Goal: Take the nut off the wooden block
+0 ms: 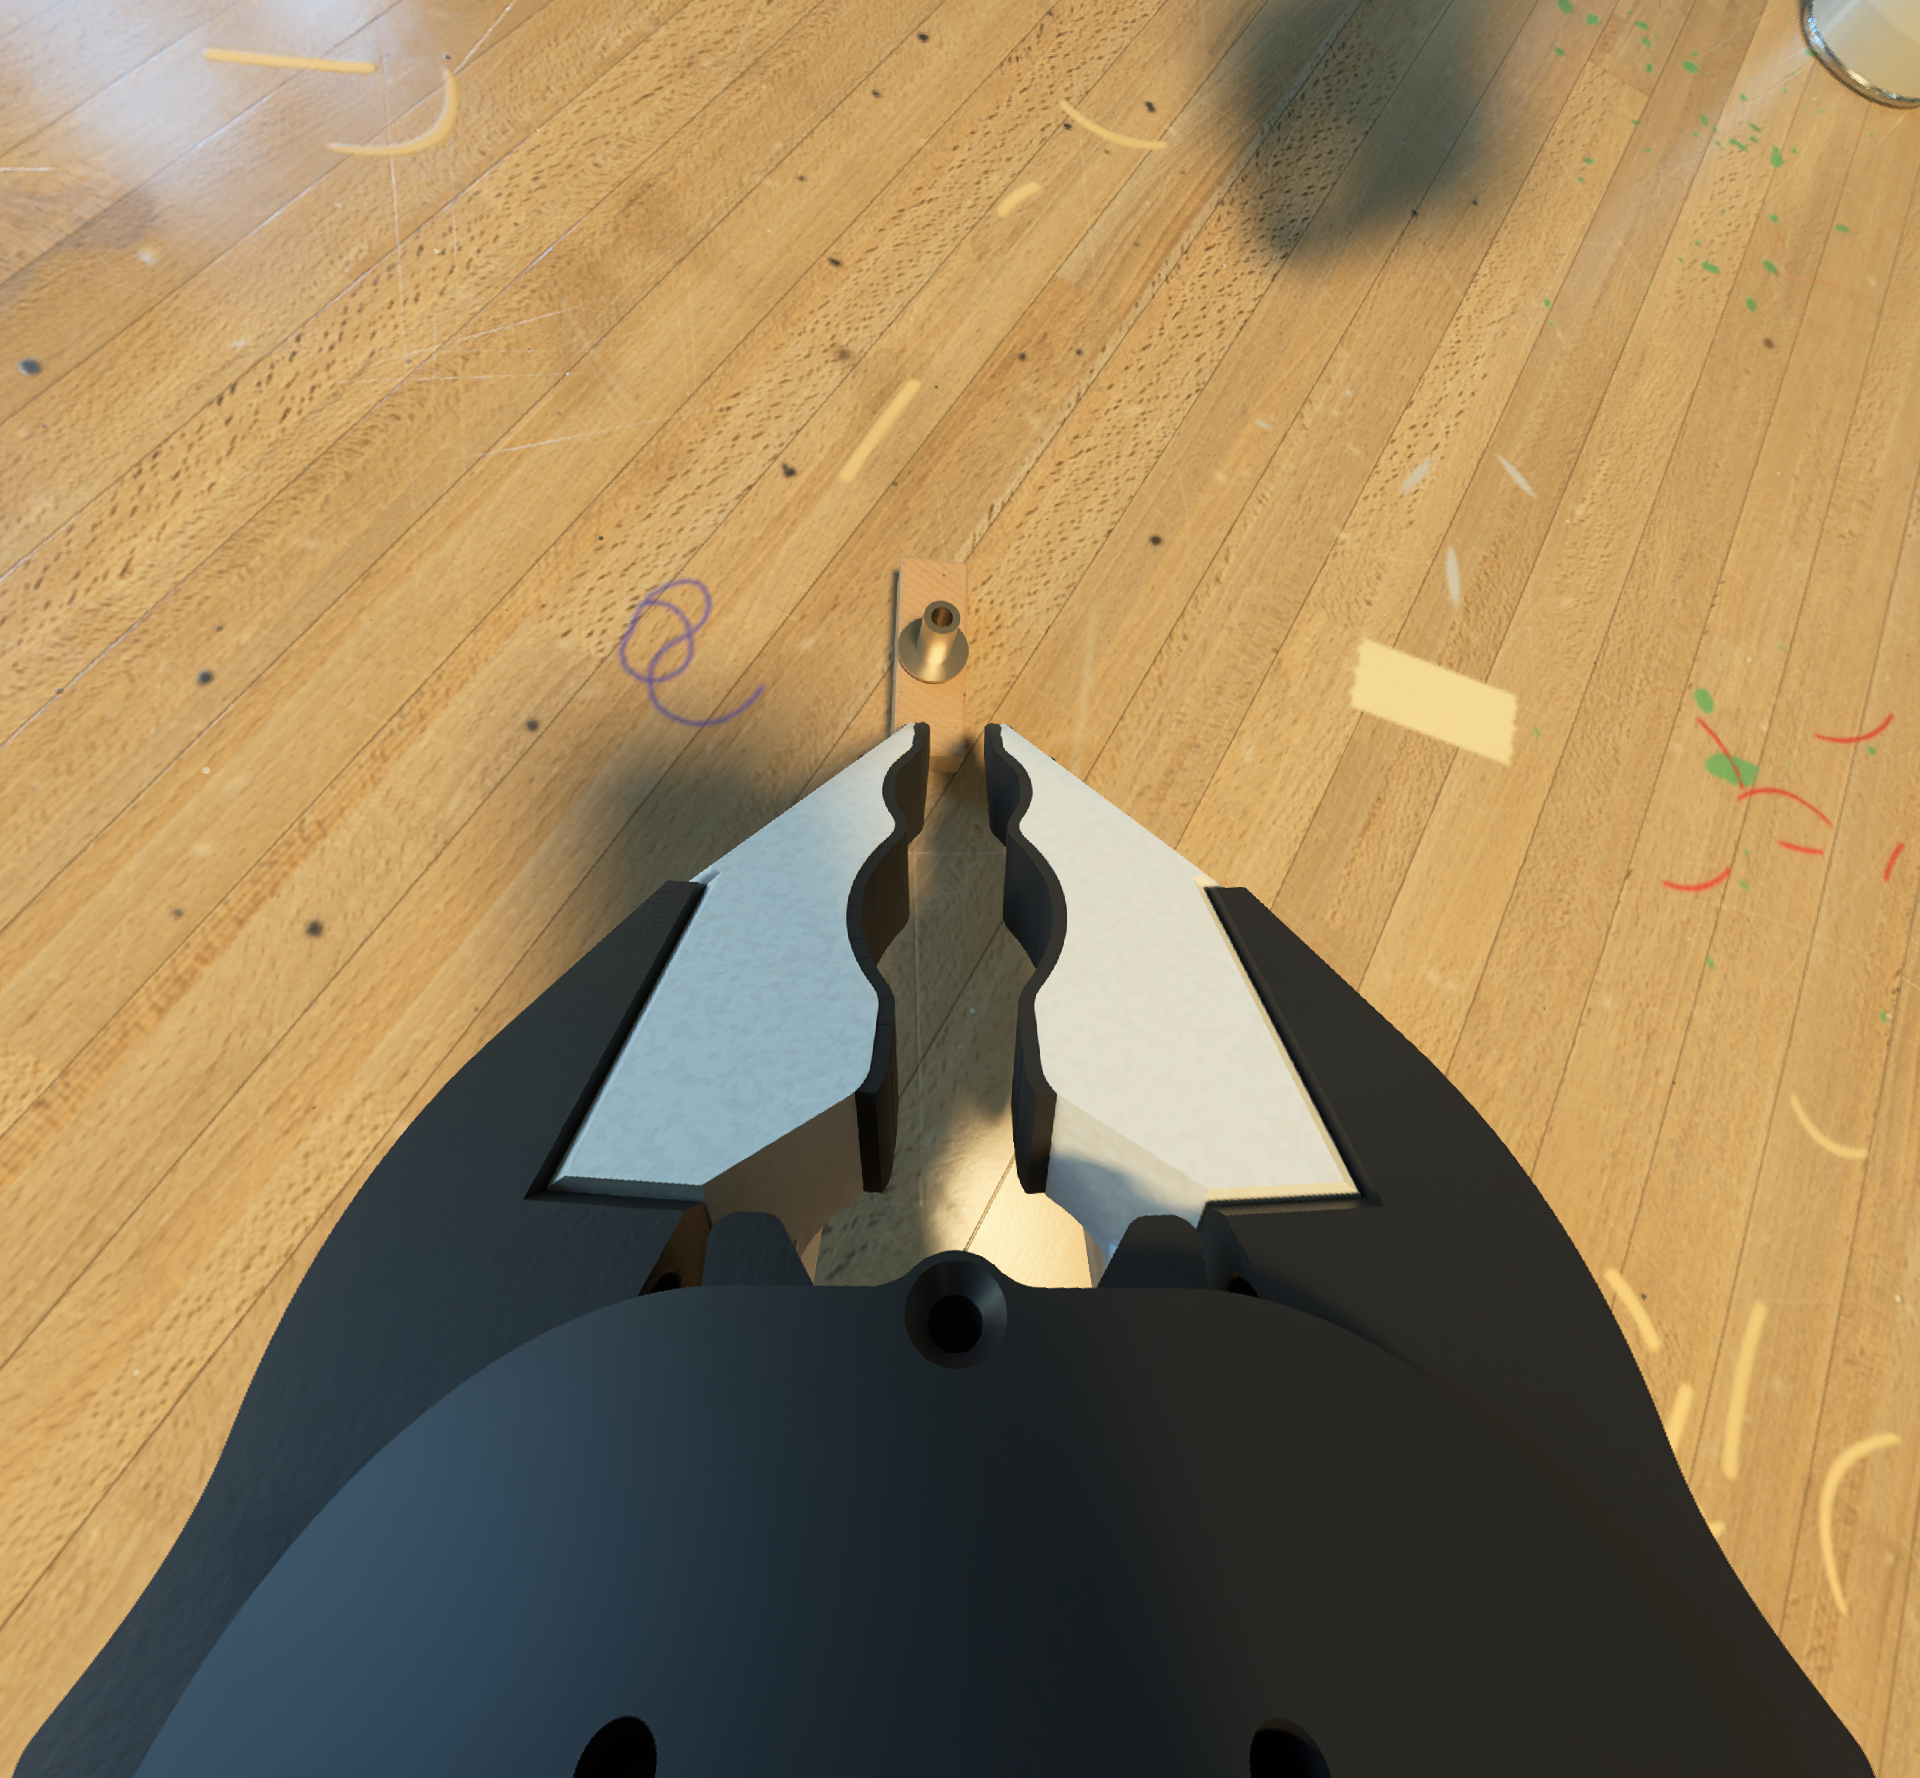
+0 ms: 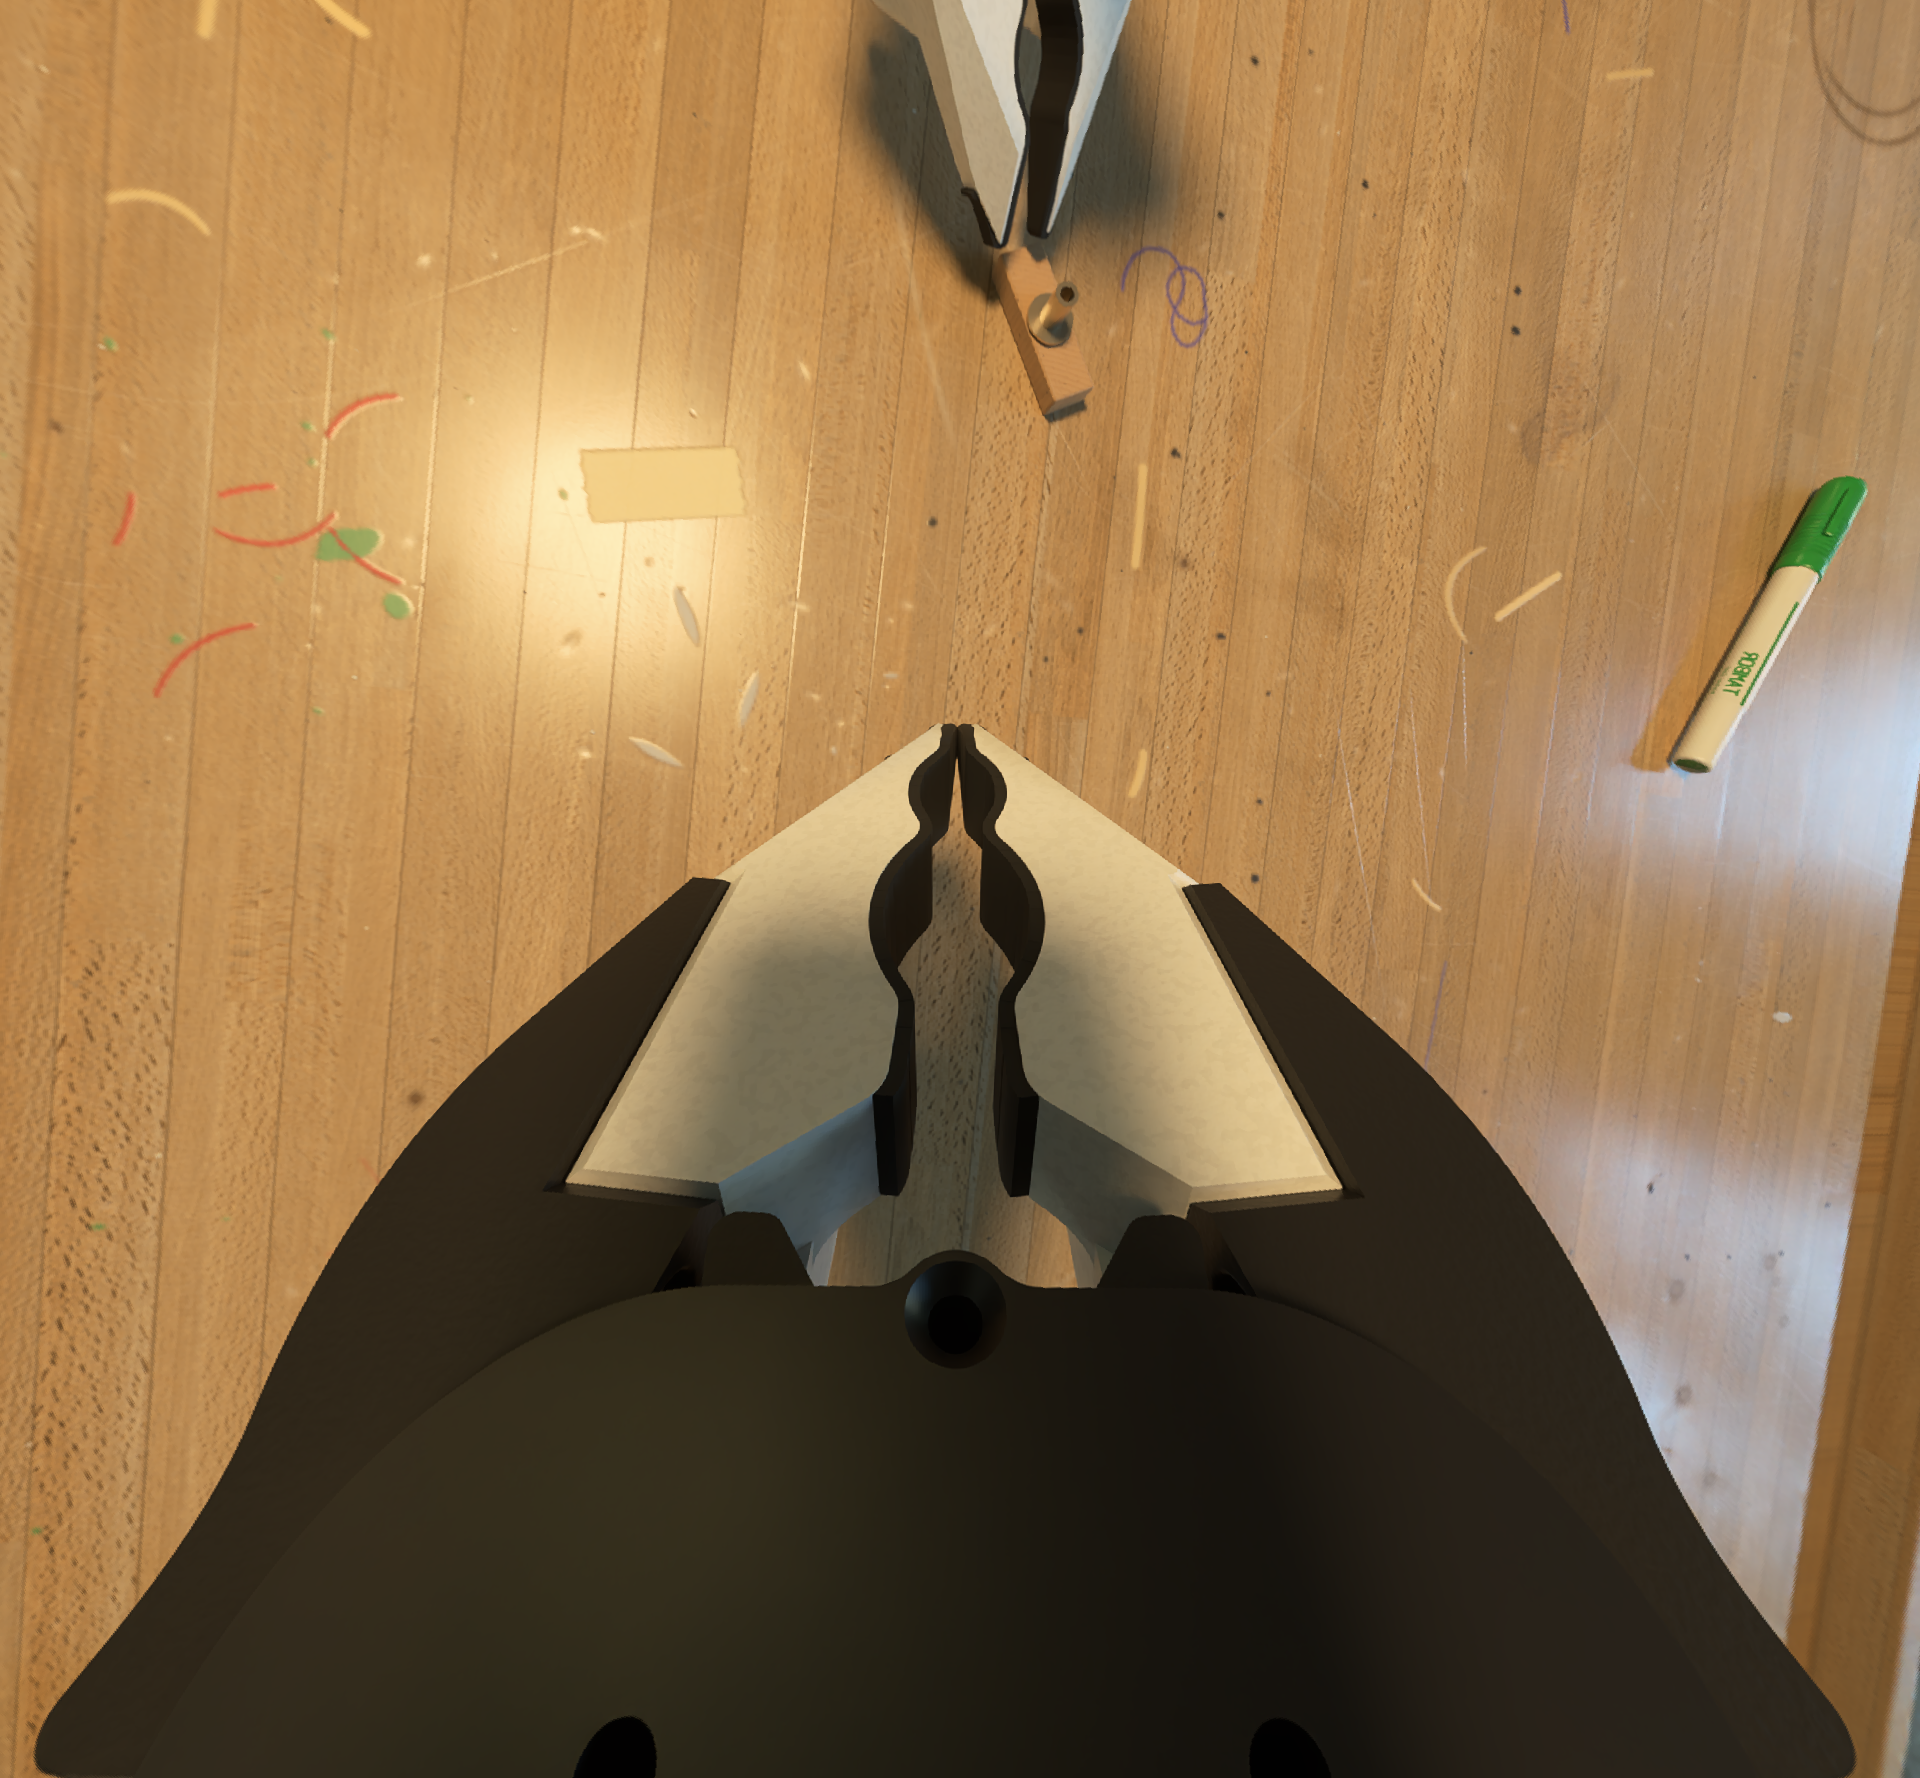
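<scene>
A small wooden block lies flat on the wooden table. A metal flanged nut stands upright on the block's middle. My left gripper is closed on the near end of the block, which shows between its tips. The right wrist view shows the same: the left gripper comes in from the top onto the far end of the block, with the nut just clear of its tips. My right gripper is shut and empty, well short of the block and above the table.
A green-capped marker lies at the right, near the table's edge. A white bottle lies at the far right in the left wrist view. A strip of tape is stuck flat on the table.
</scene>
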You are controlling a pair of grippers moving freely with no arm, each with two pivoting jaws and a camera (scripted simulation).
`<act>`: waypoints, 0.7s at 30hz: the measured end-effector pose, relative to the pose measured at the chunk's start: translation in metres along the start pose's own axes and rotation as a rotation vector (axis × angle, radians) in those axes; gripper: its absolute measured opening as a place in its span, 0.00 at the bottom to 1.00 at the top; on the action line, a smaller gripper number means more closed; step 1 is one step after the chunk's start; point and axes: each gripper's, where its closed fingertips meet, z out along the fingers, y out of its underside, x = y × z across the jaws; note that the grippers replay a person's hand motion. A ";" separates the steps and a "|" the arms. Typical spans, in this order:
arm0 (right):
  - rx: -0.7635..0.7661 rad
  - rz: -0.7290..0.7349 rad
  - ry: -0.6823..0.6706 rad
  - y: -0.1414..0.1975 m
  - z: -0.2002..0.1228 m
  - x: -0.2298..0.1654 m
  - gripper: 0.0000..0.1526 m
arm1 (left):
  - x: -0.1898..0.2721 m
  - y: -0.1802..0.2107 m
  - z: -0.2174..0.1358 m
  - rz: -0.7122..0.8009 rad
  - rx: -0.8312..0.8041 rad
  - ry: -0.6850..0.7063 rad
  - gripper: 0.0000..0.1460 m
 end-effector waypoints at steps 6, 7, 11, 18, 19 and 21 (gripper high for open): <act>0.019 0.028 0.019 0.012 -0.004 -0.002 0.00 | -0.001 -0.003 -0.001 0.004 0.012 -0.008 0.08; 0.026 0.029 0.023 0.015 -0.004 -0.002 0.00 | -0.002 -0.003 -0.001 0.006 0.012 -0.010 0.08; 0.023 0.033 0.068 0.034 0.000 0.000 0.00 | -0.004 -0.003 -0.001 0.029 -0.001 -0.028 0.08; 0.063 0.055 0.039 0.058 0.007 -0.014 0.01 | -0.004 -0.005 0.005 0.106 -0.034 -0.048 0.10; 0.074 0.067 0.028 0.059 0.007 -0.017 0.02 | -0.005 -0.006 0.007 0.116 -0.048 -0.061 0.10; 0.096 0.086 0.019 0.059 0.006 -0.019 0.07 | -0.007 -0.007 0.011 0.117 -0.079 -0.081 0.10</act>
